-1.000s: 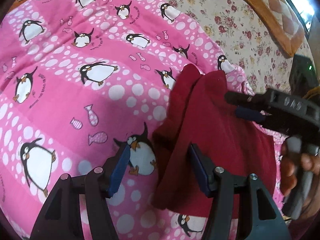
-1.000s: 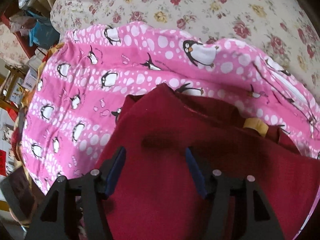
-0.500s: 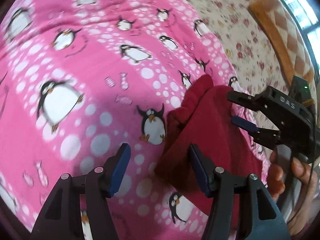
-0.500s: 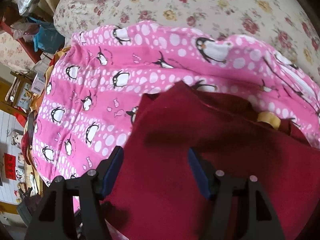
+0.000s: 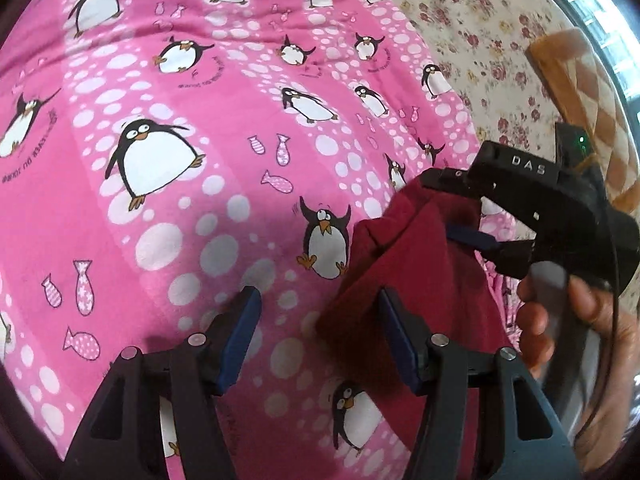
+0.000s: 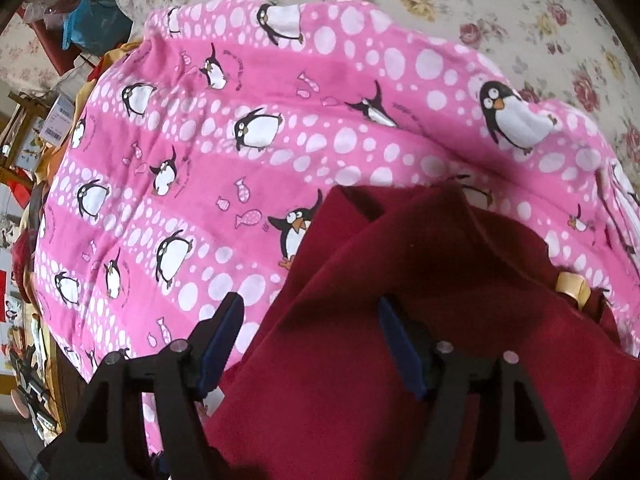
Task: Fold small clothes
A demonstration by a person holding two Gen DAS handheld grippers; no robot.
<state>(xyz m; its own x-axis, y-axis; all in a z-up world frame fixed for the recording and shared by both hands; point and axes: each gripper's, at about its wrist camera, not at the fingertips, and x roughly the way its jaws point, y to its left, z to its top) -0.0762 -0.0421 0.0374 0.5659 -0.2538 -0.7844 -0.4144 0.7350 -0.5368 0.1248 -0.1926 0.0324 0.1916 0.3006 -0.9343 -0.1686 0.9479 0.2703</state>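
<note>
A dark red garment (image 5: 404,264) lies rumpled on a pink penguin blanket (image 5: 192,240), with a tan label (image 6: 572,288) near its far right side. My left gripper (image 5: 320,336) hovers open over the blanket, and the garment's left edge reaches just inside its right finger (image 5: 400,340). A hand (image 5: 568,320) holds my right gripper (image 5: 448,208) over the garment's upper fold. In the right wrist view the right gripper (image 6: 312,340) is low over the red garment (image 6: 400,272) with its jaws opening. The cloth's left edge lies under the gap and neither pad presses on it.
The blanket covers a floral bedsheet (image 6: 500,8). An orange quilted cushion (image 5: 580,80) lies at the far right of the bed. Past the bed's left edge are a blue bag (image 6: 92,20), boxes and wooden furniture (image 6: 24,120).
The left gripper has rolled and slid off the garment toward the bare blanket. The right gripper has moved toward the garment's left edge, and its jaws stand wider.
</note>
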